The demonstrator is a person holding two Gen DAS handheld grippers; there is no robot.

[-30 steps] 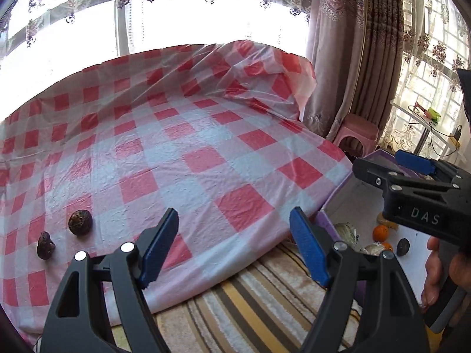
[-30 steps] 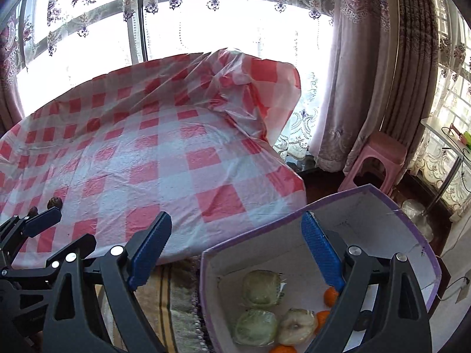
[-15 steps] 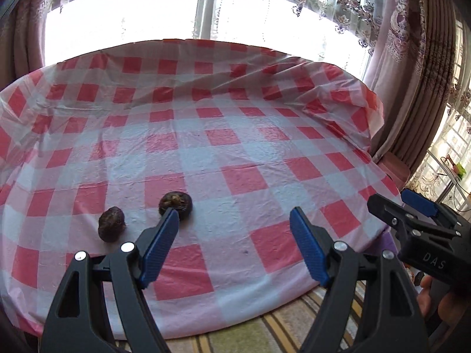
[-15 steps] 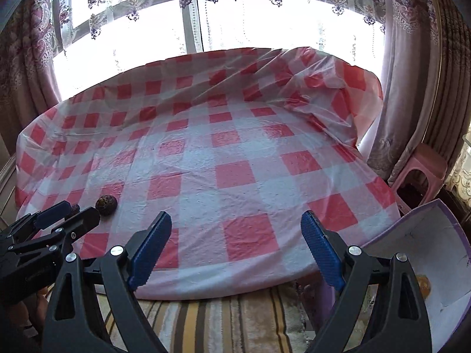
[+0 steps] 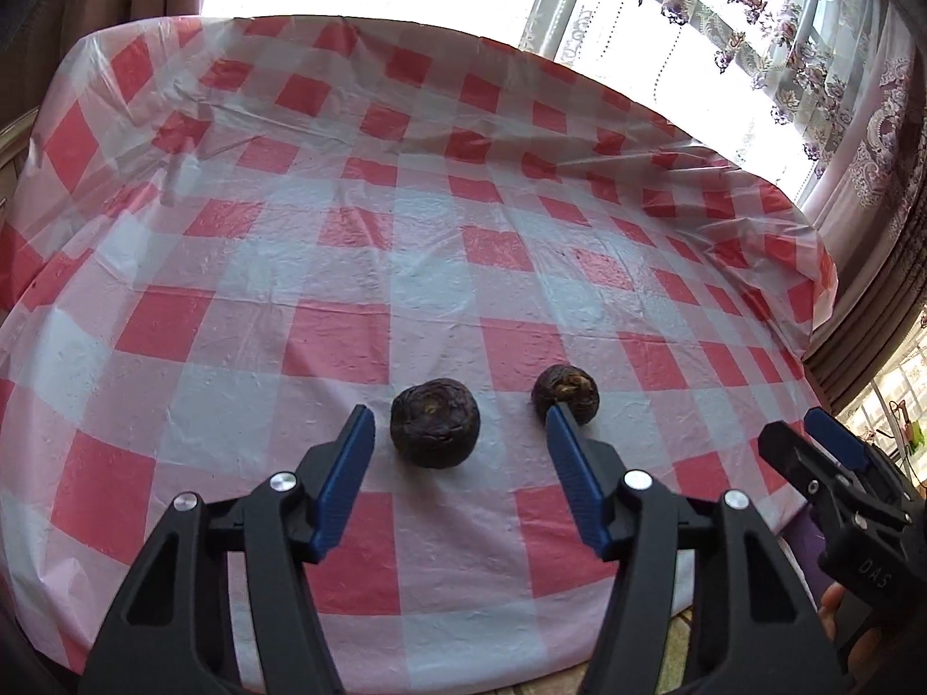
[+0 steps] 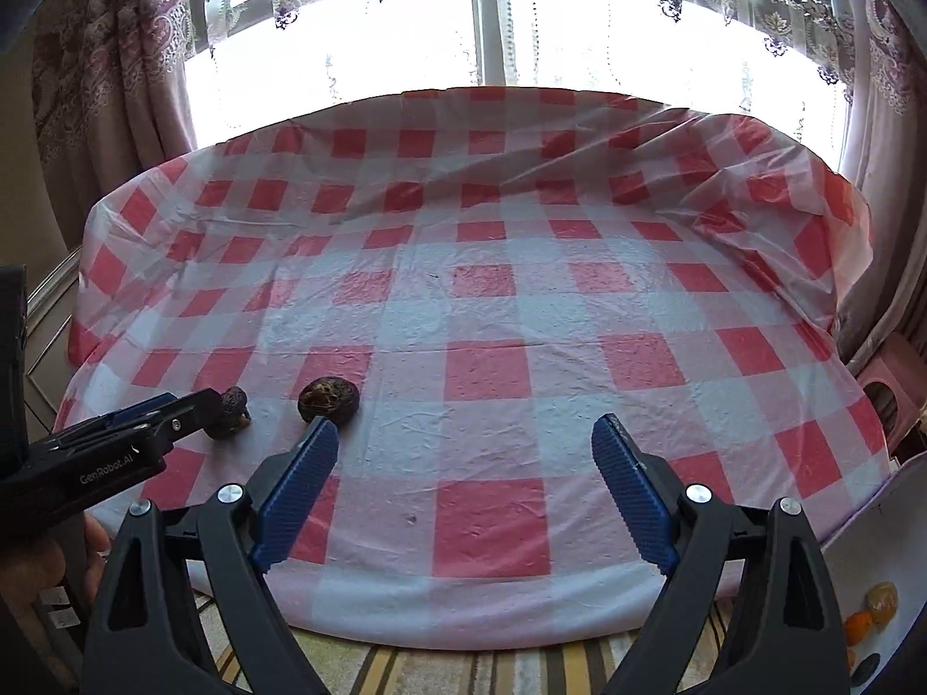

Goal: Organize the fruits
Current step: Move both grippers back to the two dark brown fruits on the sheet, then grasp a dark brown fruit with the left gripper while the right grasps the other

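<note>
Left gripper (image 5: 455,440): my jaws are closing around the left fruit (image 5: 434,421), pads not touching it.
Right gripper (image 6: 466,463): I hold it spread, empty.
Fruits: both on the checked cloth (image 5: 405,266); right fruit (image 5: 565,391) beside my left gripper's right finger.

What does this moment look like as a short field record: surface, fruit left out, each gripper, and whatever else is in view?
surface: table under a red and white checked cloth
fruit on cloth: two dark round fruits, apart, near the front edge
left fruit: lies between the left gripper fingers, not touched
right fruit: just beyond the left gripper's right fingertip
left gripper state: jaws closing, not yet gripping
right gripper: open, empty, over bare cloth
other: orange fruits in a white box at the right wrist view's lower right
</note>
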